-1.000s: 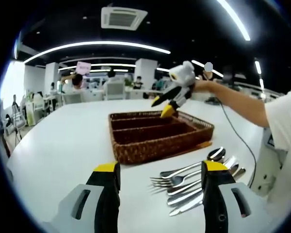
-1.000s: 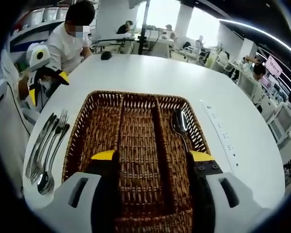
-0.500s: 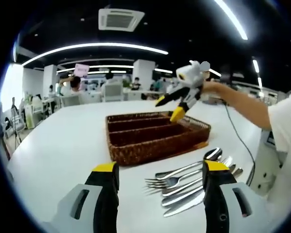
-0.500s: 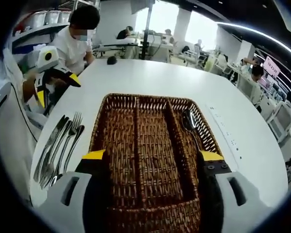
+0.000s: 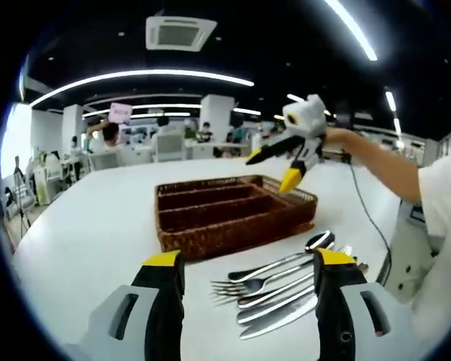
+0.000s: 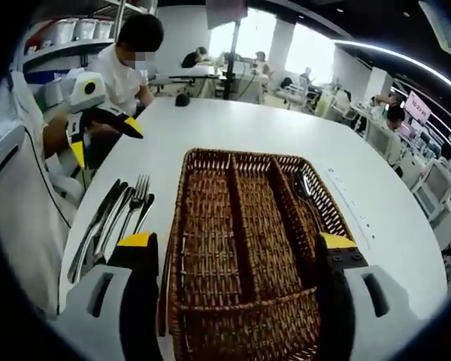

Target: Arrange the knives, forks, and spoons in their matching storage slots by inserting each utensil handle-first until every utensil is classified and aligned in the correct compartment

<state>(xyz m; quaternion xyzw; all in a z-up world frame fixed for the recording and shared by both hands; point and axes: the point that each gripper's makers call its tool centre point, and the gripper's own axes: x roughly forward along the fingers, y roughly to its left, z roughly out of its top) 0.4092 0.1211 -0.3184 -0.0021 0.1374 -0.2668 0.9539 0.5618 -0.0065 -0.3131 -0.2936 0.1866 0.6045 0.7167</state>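
A brown wicker basket [image 5: 210,239] with three long compartments stands on the white table. In the right gripper view a spoon [image 6: 302,186] lies in the right-hand compartment of the basket [image 6: 240,155]; the other two look bare. Several loose utensils [image 5: 274,289], forks, knives and a spoon, lie side by side on the table just in front of my left gripper [image 5: 248,259], which is open and holds nothing. My right gripper [image 6: 237,241] hovers open over the basket's near end. It also shows as the right gripper [image 5: 289,150] above the basket's far right corner. The utensils [image 6: 116,222] lie left of the basket.
The left gripper [image 6: 98,124] shows at far left, held by a hand. A white strip [image 6: 346,199] lies on the table right of the basket. A cable [image 5: 368,218] hangs from the right arm. Desks and people fill the office behind.
My right gripper has drawn back from the spoon's compartment and drifted up and off the basket's far right corner, still open. My left gripper has eased closer to the loose utensils.
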